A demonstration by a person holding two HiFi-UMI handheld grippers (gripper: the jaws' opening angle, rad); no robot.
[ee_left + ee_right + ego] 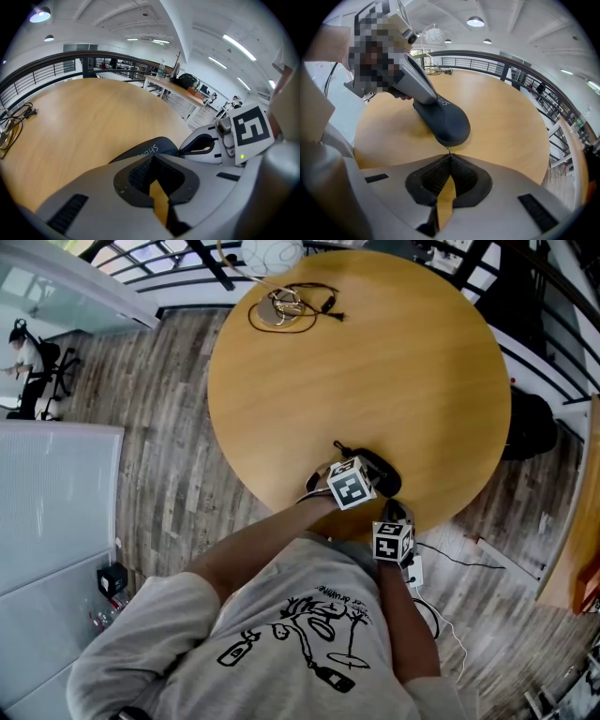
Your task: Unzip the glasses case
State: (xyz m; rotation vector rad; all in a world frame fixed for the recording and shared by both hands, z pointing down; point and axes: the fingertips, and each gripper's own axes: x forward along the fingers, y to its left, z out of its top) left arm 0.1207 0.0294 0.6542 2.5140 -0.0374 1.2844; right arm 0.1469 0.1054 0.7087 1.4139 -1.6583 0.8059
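The glasses case (386, 480) lies half hidden behind the left gripper (366, 472).

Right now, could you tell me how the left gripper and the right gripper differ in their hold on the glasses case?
The right gripper pinches the small zipper pull at one end of the glasses case; the left gripper holds nothing. The right meets the case's tip; the left appears to rest on its other half. Both have jaws shut.

Open-plan office: desks (174, 89), railing (42, 79), strip lights (239, 47).
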